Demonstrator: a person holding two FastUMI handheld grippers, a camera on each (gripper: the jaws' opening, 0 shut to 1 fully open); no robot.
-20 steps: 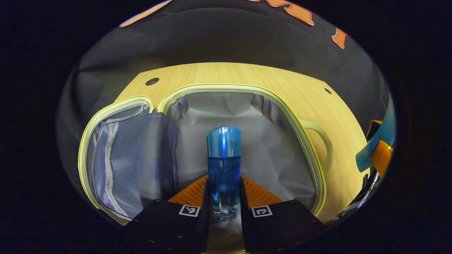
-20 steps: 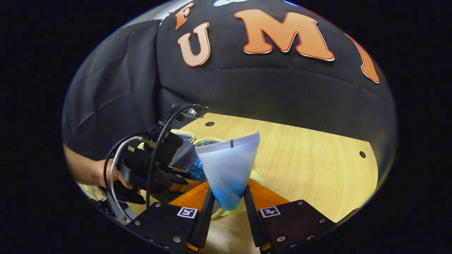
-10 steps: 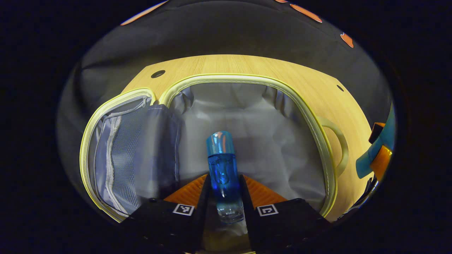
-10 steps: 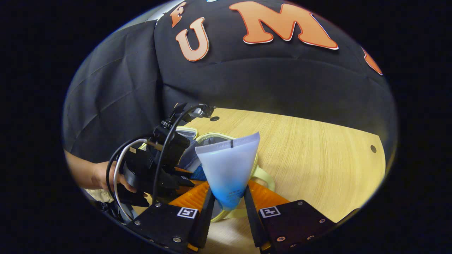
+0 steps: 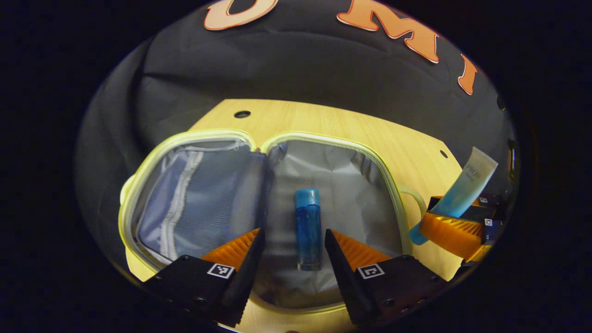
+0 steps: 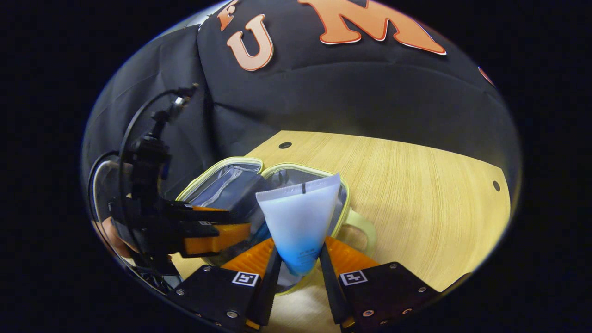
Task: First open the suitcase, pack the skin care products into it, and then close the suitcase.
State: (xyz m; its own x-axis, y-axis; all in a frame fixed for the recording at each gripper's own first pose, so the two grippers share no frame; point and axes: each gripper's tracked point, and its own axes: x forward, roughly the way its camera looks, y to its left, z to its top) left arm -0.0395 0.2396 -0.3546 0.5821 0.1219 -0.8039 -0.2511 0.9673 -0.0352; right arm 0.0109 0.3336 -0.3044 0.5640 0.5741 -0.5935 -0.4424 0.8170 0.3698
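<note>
The yellow-trimmed suitcase (image 5: 393, 185) lies open on the wooden table, grey lining up, its mesh-pocket lid (image 5: 194, 194) folded out to the left. A blue bottle (image 5: 308, 229) lies flat in the main half. My left gripper (image 5: 292, 240) hangs open above it, fingers apart on either side. In the right gripper view my right gripper (image 6: 298, 261) is shut on a pale blue-white tube (image 6: 298, 217), held upright beside the suitcase (image 6: 344, 217). The left gripper view shows that tube (image 5: 458, 196) and the right gripper (image 5: 451, 229) at the right.
The suitcase handle (image 5: 416, 201) sticks out on its right side. Bare wooden table (image 6: 416, 194) with small round holes lies behind and to the right. In the right gripper view the left gripper (image 6: 203, 229), its cable and a hand stand at the left.
My left gripper has opened and let the blue bottle down into the suitcase, then drawn back and up. The right gripper still holds the tube and has shifted slightly nearer the suitcase.
</note>
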